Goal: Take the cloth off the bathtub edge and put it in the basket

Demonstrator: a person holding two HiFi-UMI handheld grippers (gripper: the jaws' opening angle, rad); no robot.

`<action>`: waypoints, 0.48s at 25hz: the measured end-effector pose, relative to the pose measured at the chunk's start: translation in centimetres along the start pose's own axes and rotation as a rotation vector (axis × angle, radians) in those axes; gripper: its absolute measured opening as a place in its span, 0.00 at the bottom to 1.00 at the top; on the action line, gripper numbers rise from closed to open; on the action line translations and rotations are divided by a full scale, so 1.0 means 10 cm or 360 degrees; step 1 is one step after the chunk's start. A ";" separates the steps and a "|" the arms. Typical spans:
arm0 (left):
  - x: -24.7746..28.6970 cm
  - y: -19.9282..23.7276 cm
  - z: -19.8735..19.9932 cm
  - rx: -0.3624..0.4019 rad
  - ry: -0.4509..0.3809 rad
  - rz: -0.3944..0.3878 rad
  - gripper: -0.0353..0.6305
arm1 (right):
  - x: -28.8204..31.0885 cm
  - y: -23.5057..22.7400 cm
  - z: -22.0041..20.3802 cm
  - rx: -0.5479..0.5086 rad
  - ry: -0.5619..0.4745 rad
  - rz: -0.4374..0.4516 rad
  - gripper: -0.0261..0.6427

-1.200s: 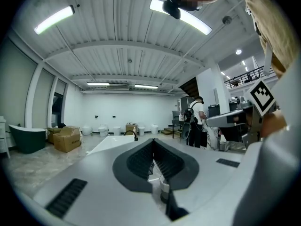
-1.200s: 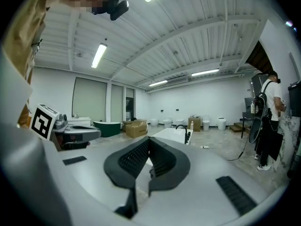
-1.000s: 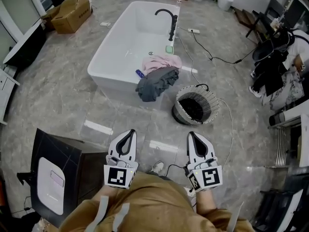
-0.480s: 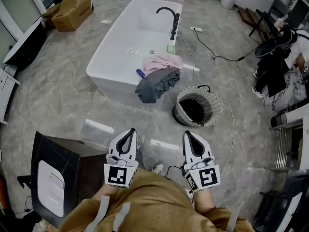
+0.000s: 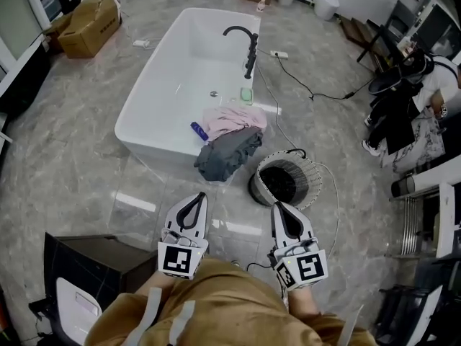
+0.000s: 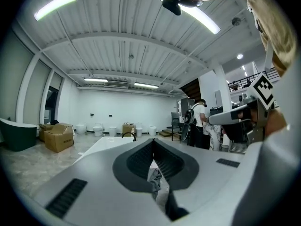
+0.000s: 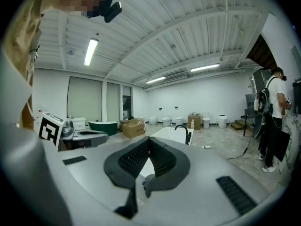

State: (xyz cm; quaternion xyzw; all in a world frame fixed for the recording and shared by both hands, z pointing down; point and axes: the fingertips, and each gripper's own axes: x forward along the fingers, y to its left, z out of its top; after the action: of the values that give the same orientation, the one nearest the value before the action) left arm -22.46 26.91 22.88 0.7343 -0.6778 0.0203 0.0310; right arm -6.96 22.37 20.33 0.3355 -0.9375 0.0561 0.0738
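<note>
Grey marble tiles [image 5: 79,143] cover the floor of a bright showroom, and a white freestanding bathtub [image 5: 173,71] stands on them in the middle of the head view. Over the tub's near right edge hangs a dark grey crumpled cloth [image 5: 227,153], its lower folds drooping down the outside wall toward the floor. Just behind it, touching it, a pale pink cloth [image 5: 232,117] lies on the same edge. A small purple object [image 5: 199,130] sits at the left of both cloths, and a green bar [image 5: 246,94] rests on the rim near the black curved faucet [image 5: 243,40].

On the floor just to the right of the grey cloth stands a round woven basket [image 5: 310,170] with a dark inside. A black cable [image 5: 299,85] runs across the tiles behind it.

Both tools are held low and close to the person's body, well apart from the tub. The left gripper [image 5: 197,197] has its jaws together at the tips with nothing between them. The right gripper [image 5: 279,207] is likewise fully closed and empty.

Farther out, a brown cardboard box [image 5: 86,26] lies at the upper left, a black cabinet [image 5: 101,262] stands at the lower left, and a person in black [image 5: 403,96] stands at the right edge.
</note>
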 end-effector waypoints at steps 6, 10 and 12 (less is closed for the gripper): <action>0.43 0.64 0.02 0.0014 -0.0017 -0.0057 0.06 | 0.73 0.04 0.12 -0.0051 0.0024 -0.0050 0.05; 0.70 0.84 -0.04 -0.0020 0.0003 -0.0063 0.06 | 1.03 0.01 0.13 -0.0057 0.0065 -0.0045 0.05; 0.80 0.86 -0.09 -0.0047 0.0033 -0.0069 0.06 | 1.15 -0.04 0.11 -0.0052 0.0094 -0.0040 0.05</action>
State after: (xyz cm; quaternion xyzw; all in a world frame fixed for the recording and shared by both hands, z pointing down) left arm -30.39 18.34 24.55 0.7481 -0.6616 0.0173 0.0492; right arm -15.59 14.80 21.26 0.3442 -0.9314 0.0496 0.1077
